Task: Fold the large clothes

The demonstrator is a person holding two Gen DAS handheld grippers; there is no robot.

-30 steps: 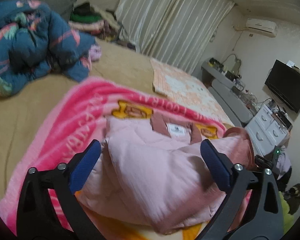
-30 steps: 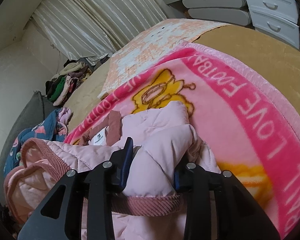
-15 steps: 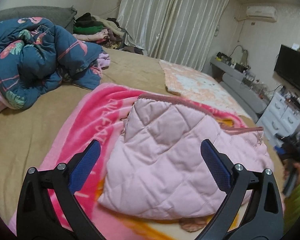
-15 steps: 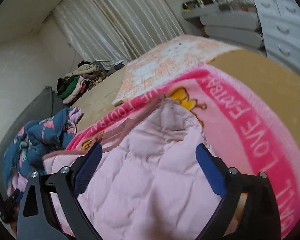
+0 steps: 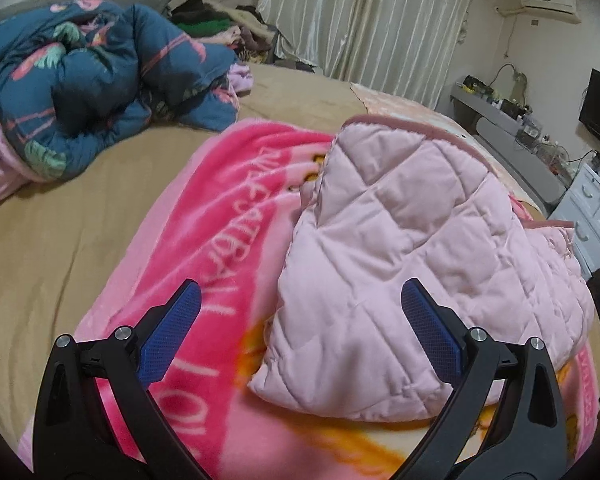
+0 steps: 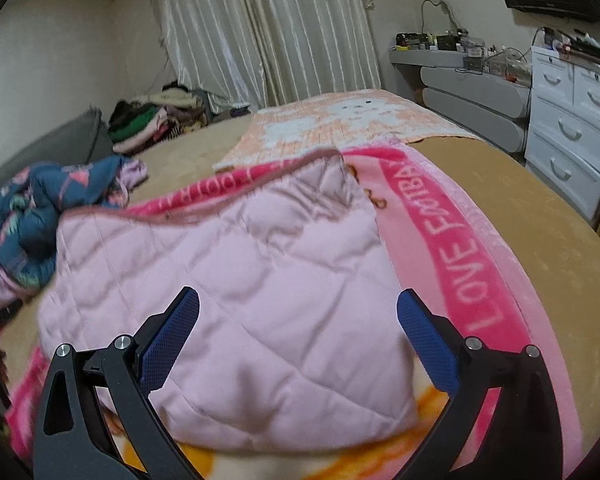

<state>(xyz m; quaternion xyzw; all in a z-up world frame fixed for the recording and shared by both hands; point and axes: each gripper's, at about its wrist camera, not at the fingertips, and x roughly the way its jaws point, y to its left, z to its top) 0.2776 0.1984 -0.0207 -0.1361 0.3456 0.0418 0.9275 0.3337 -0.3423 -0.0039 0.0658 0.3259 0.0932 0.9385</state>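
Pink quilted jacket (image 5: 420, 248), folded into a puffy, diamond-stitched bundle with a darker ribbed trim along its far edge, lies on a fleecy hot-pink lettered blanket (image 5: 204, 216) spread over the tan bed (image 5: 60, 224). Left tool (image 5: 300, 320) hangs above the bundle's near left corner, its blue textured pads spread wide and holding nothing. Right tool (image 6: 298, 320) hangs over the near edge of the jacket (image 6: 260, 280), equally wide apart and empty.
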